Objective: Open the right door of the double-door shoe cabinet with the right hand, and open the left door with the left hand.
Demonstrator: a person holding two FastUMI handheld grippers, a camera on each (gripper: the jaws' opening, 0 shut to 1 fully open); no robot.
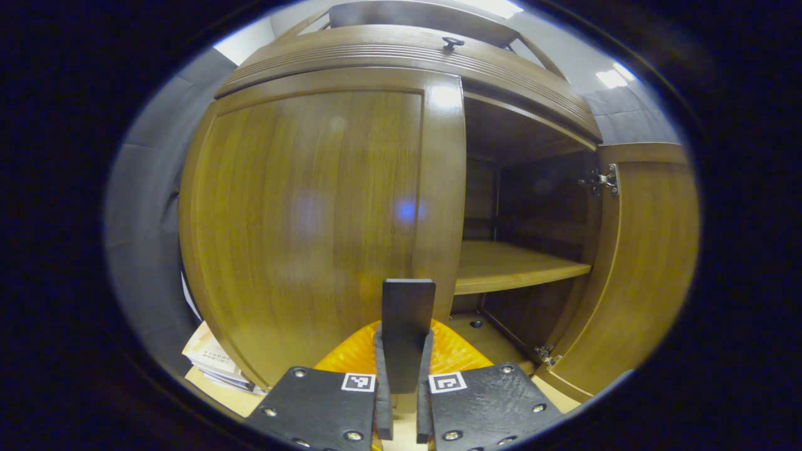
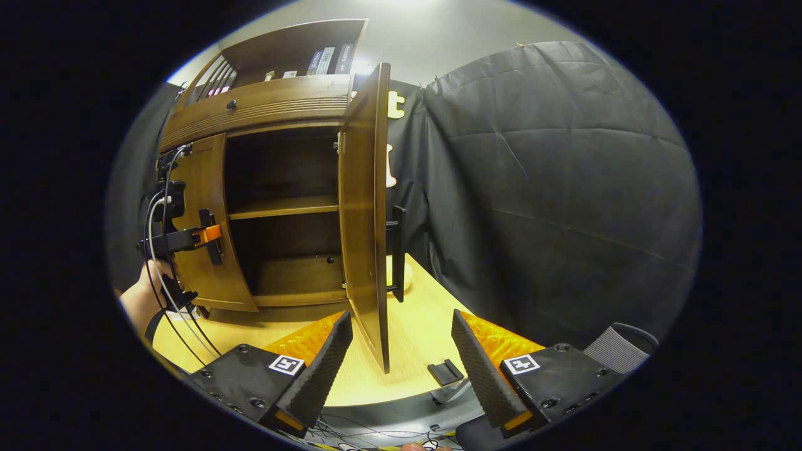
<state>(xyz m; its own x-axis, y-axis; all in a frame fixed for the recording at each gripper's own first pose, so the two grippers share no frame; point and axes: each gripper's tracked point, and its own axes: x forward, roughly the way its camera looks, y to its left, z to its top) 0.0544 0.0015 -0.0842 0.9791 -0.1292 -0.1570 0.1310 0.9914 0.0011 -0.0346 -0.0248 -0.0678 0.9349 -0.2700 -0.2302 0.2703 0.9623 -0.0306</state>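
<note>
The wooden shoe cabinet [image 1: 401, 59] fills the left gripper view. Its left door [image 1: 301, 219] stands against the front or nearly so. My left gripper [image 1: 404, 351] is shut on that door's upright black handle [image 1: 408, 300]. The right door [image 1: 645, 263] is swung wide open, showing a bare shelf [image 1: 514, 266]. In the right gripper view the right door [image 2: 363, 219] is edge-on, its black handle [image 2: 399, 250] on the far side. My right gripper [image 2: 401, 366] is open below the door's bottom corner, touching nothing. The left gripper [image 2: 203, 237] and a hand [image 2: 141, 300] show at the left door [image 2: 210, 188].
The cabinet stands on a pale wooden table [image 2: 420, 332]. A small black piece [image 2: 446, 371] lies near the table's front edge. Papers [image 1: 210, 357] are stacked left of the cabinet. Books [image 2: 326, 59] stand on its top shelf. Black cloth [image 2: 551, 188] hangs at the right.
</note>
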